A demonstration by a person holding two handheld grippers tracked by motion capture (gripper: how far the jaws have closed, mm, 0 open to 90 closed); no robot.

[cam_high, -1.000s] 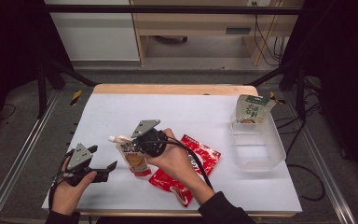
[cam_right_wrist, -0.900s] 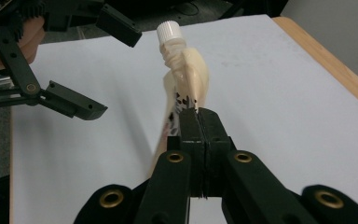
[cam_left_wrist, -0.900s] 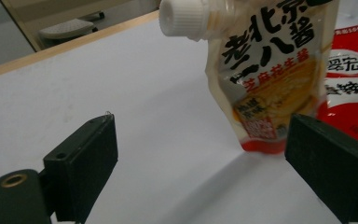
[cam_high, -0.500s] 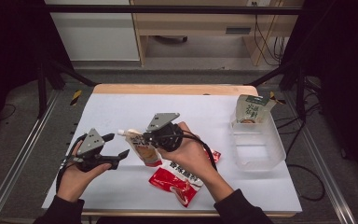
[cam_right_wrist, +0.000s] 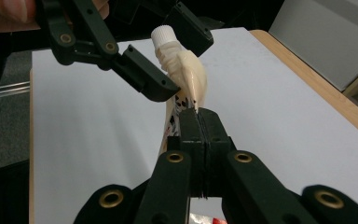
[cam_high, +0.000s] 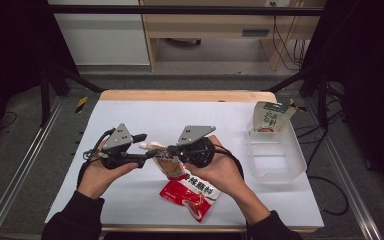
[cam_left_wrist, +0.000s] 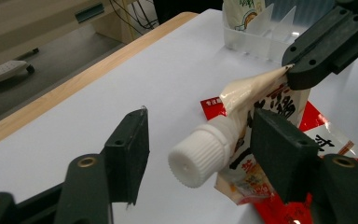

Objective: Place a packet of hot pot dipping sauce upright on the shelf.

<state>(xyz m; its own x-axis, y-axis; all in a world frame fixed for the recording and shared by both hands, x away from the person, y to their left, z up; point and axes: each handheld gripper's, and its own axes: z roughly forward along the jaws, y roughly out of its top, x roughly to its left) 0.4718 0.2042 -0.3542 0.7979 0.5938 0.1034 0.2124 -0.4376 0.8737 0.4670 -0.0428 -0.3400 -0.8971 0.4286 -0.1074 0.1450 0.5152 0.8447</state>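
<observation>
Two fingers (cam_left_wrist: 130, 149) flanking pouch cap (cam_left_wrist: 200, 156) — untouched

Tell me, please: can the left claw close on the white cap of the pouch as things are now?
Probably yes. The white cap already lies between the left claw jaws, which have just been closing, nothing blocking. The right claw holds the pouch by its upper edge.

White cap (cam_left_wrist: 196, 157) sits between the closing jaws — pouch (cam_left_wrist: 261, 100) behind it.
</observation>
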